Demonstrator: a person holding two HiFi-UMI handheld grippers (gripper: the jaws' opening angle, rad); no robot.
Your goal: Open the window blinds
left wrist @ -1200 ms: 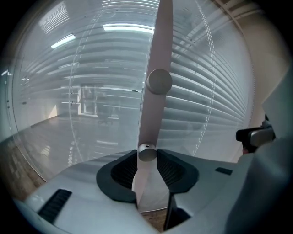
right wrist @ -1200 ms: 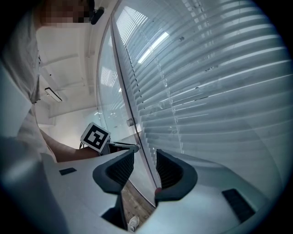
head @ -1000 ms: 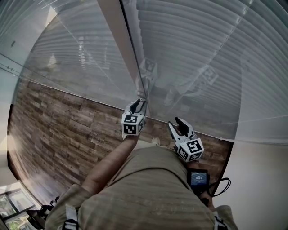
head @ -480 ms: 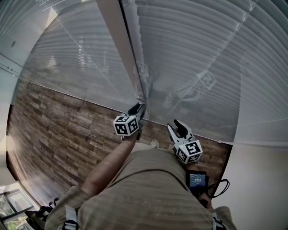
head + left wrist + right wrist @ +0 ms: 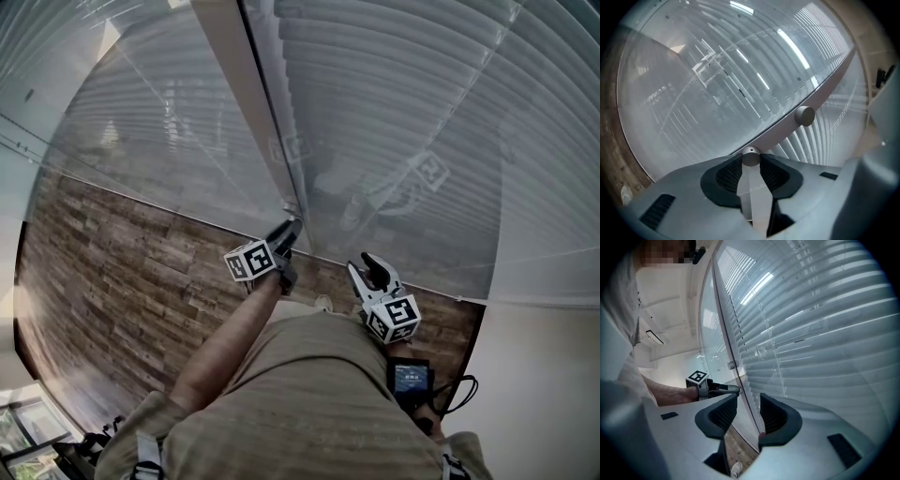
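- Pinching the round metal knob [image 5: 751,157] on the pale window post [image 5: 251,103], we are clamping our left gripper [image 5: 290,229] on it, pads pressed to both sides.
- We are looking at the blinds [image 5: 403,103] hanging behind the glass on either side of that post.
- We are holding our right gripper [image 5: 373,265] near the glass, jaws apart around nothing.

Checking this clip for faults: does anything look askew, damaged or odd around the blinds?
Nothing stands out. The blind slats run even and parallel, the glass looks unbroken, and the left hand-held gripper is shut on a round knob on the frame.
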